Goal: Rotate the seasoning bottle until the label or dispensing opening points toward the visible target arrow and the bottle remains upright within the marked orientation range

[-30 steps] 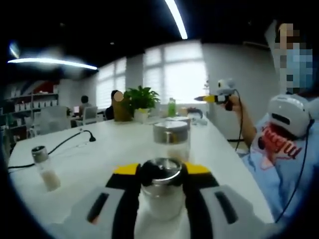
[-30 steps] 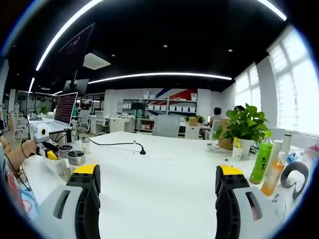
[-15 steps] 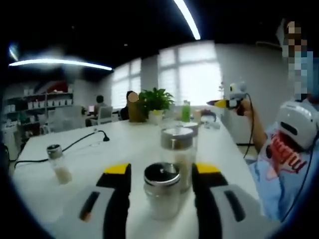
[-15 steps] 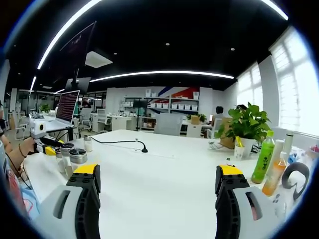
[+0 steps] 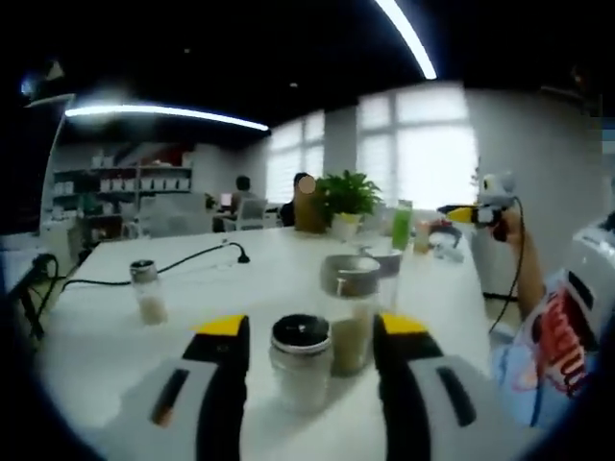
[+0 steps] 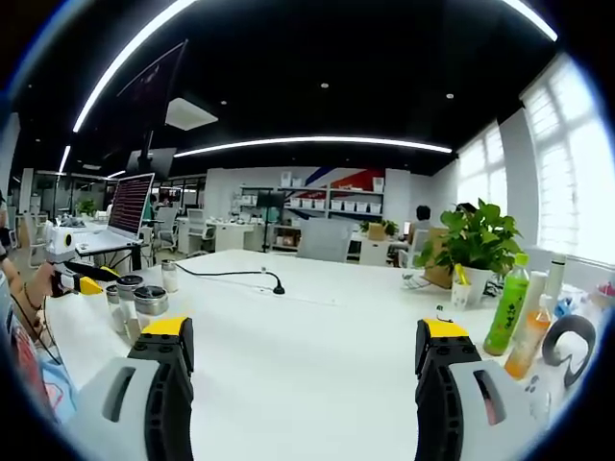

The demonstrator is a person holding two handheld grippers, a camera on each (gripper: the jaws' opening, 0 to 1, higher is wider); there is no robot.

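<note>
A short glass seasoning bottle [image 5: 301,367] with a dark metal lid stands upright on the white table [image 5: 115,355], holding pale powder. My left gripper [image 5: 312,331] is open; its yellow-tipped jaws stand on either side of the bottle with a gap on each side. A taller jar [image 5: 352,309] with a steel lid stands just behind it. In the right gripper view the same bottle [image 6: 149,305] sits far left beside the left gripper [image 6: 75,284]. My right gripper [image 6: 305,338] hangs open over bare table; it appears as the right gripper [image 5: 463,212], raised in a hand.
A small shaker [image 5: 147,293] stands to the left beside a black cable [image 5: 192,261]. A potted plant [image 6: 474,242], a green bottle [image 6: 506,305] and an orange bottle [image 6: 529,336] crowd the far right. A person in a blue shirt [image 5: 553,336] sits at the table edge.
My left gripper was shut on the seasoning bottle a second ago; its jaws have opened and drawn back a little. The left view has swung. The right gripper stays still and open.
</note>
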